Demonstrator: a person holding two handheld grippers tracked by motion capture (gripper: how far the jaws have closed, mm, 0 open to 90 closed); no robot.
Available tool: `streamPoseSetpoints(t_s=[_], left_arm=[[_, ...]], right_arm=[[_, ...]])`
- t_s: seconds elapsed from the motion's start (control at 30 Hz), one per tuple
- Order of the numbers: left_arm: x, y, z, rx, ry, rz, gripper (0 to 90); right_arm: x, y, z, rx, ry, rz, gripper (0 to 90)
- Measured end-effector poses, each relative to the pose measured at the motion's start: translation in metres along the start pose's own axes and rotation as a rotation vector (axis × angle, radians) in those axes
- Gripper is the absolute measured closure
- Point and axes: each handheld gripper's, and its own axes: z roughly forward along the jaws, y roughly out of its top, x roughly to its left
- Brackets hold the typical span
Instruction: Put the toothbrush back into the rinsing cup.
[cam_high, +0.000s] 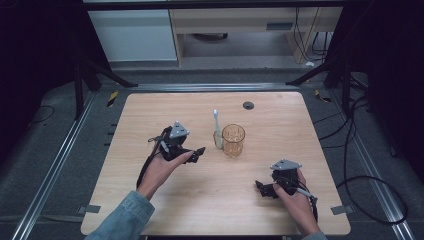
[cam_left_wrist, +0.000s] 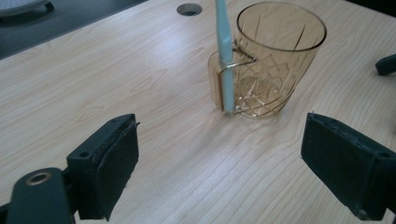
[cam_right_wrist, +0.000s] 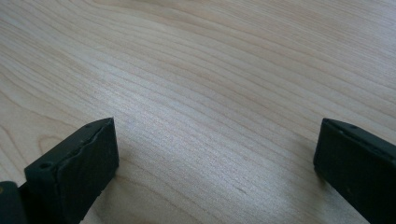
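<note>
While the toothbrush (cam_left_wrist: 224, 56) stands upright in the side holder of the amber glass cup (cam_left_wrist: 275, 60), the wide-open, empty left gripper (cam_left_wrist: 229, 163) is best backed away from the cup without being swung sideways.

Even overhead light on the table (cam_high: 150, 200), dark surroundings, soft focus

A light-blue toothbrush (cam_left_wrist: 224, 51) stands in the amber glass cup's (cam_left_wrist: 275, 60) handle loop, beyond the left gripper's (cam_left_wrist: 219, 163) wide-apart jaws.
</note>
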Motion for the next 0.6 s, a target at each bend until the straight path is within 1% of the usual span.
streamPoseSetpoints(t_s=[0.13, 0.23, 0.4, 0.53, 0.6], left_arm=[[0.007, -0.003, -0.006, 0.016, 0.012, 0.003, 10.5], [0.012, -0.008, -0.01, 0.026, 0.028, -0.004, 10.5], [0.022, -0.017, -0.018, 0.048, 0.052, -0.003, 10.5], [0.03, -0.025, -0.019, 0.062, 0.062, -0.023, 10.6], [0.035, -0.029, -0.019, 0.083, 0.07, -0.022, 10.6]], right_arm=[[0.0, 0.0, 0.0, 0.0, 0.0, 0.0, 0.4], [0.0, 0.0, 0.0, 0.0, 0.0, 0.0, 0.4], [0.0, 0.0, 0.0, 0.0, 0.0, 0.0, 0.4], [0.0, 0.0, 0.0, 0.0, 0.0, 0.0, 0.4], [0.0, 0.0, 0.0, 0.0, 0.0, 0.001, 0.4]])
